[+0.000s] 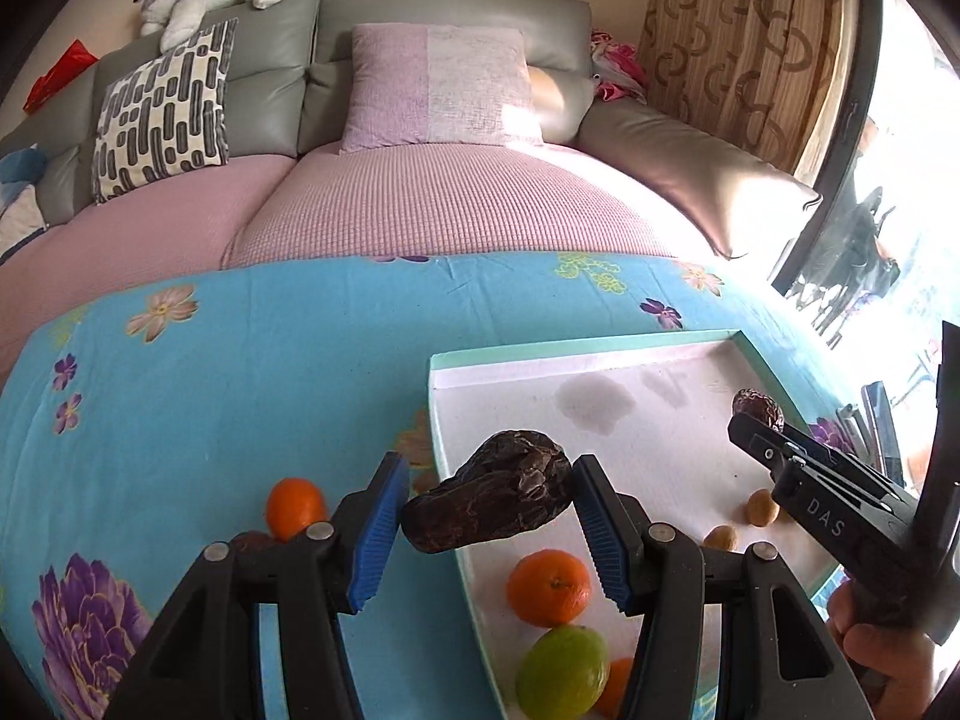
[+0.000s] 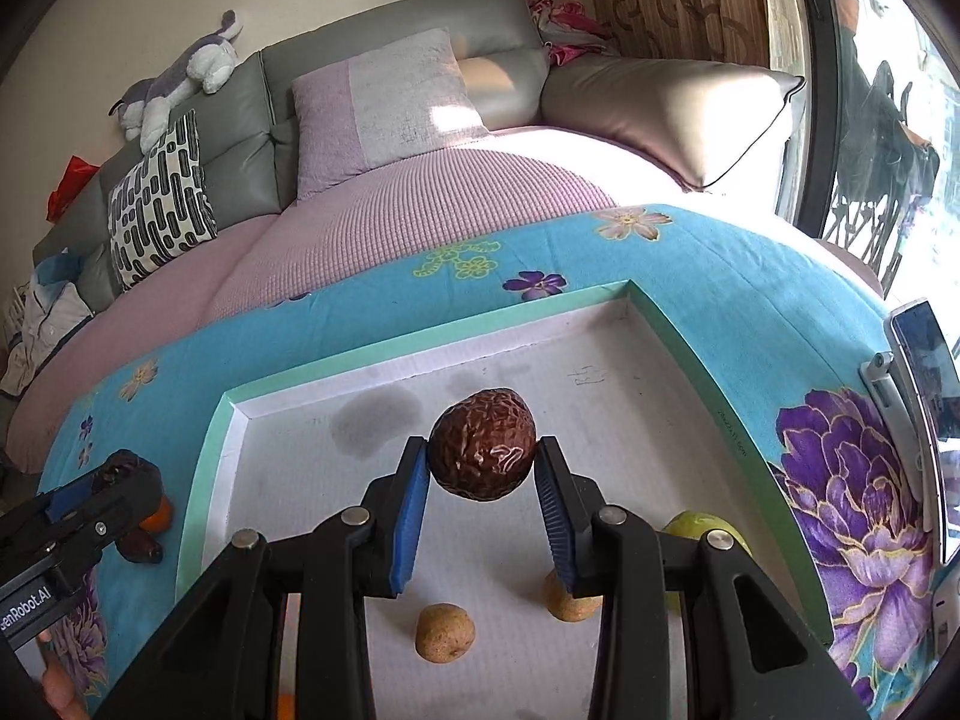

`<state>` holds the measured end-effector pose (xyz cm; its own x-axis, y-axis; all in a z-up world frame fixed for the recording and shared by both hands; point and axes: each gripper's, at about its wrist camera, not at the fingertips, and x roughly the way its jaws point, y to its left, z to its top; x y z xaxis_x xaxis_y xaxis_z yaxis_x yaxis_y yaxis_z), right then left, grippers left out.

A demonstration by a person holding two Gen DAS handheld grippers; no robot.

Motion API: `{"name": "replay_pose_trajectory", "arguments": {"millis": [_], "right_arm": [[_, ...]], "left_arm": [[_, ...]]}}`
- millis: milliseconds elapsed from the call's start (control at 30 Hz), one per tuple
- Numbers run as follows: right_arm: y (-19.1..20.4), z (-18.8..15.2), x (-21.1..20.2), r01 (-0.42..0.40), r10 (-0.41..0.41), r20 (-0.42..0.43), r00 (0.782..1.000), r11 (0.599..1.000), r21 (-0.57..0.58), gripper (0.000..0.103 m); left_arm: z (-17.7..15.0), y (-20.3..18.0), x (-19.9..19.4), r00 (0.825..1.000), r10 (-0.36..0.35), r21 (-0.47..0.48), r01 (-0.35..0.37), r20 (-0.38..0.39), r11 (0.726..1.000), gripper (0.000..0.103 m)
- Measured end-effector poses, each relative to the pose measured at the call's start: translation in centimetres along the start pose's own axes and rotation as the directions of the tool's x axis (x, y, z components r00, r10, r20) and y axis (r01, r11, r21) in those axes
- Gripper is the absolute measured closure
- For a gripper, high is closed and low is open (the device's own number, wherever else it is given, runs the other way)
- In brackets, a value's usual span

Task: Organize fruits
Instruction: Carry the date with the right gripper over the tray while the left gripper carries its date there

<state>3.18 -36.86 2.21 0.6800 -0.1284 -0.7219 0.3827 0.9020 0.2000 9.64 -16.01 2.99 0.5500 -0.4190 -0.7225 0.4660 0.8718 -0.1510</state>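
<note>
My left gripper (image 1: 491, 480) is shut on a long, dark wrinkled date (image 1: 480, 510), held over the left rim of the white tray (image 1: 636, 456). In the tray lie an orange (image 1: 549, 587), a green fruit (image 1: 561, 672) and two small tan fruits (image 1: 762, 507). My right gripper (image 2: 482, 456) is shut on a rounder brown date (image 2: 483, 441) above the middle of the tray (image 2: 600, 432); below it are the tan fruits (image 2: 445, 632). On the cloth left of the tray sit another orange (image 1: 295, 507) and a dark date (image 1: 255, 540).
The tray rests on a blue flowered cloth (image 1: 240, 372) over a table. A sofa with cushions (image 1: 432, 84) runs behind it. A phone on a stand (image 2: 924, 372) is at the right edge. A hand (image 1: 882, 648) holds the right gripper.
</note>
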Motion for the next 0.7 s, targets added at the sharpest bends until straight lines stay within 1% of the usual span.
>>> {"name": "replay_pose_trajectory", "arguments": {"millis": [100,367,533,700], "right_arm": [[-0.4,-0.2,0.6,0.018,-0.018,-0.015,1.0,1.0,-0.002,0.065],[-0.9,-0.7,2.0,0.045,-0.045,-0.061,0.997,0.999,-0.003,0.065],[-1.1,-1.0,2.5,0.052,-0.052,-0.089,0.995,0.999,-0.002,0.065],[-0.9,-1.2,2.6,0.065,-0.067,-0.096,0.993,0.998,-0.021,0.065]], "left_arm": [[0.3,-0.9,1.4,1.0,0.0,0.028,0.0,-0.008,1.0,0.044],[-0.7,-1.9,4.9,0.997,0.001,0.059,0.004,-0.072,0.998,0.044],[-1.2,-2.2,5.9,0.994,0.001,0.068,0.006,-0.106,0.998,0.044],[-1.6,-2.4,6.3,0.993,0.001,0.076,0.008,-0.121,0.997,0.044]]}}
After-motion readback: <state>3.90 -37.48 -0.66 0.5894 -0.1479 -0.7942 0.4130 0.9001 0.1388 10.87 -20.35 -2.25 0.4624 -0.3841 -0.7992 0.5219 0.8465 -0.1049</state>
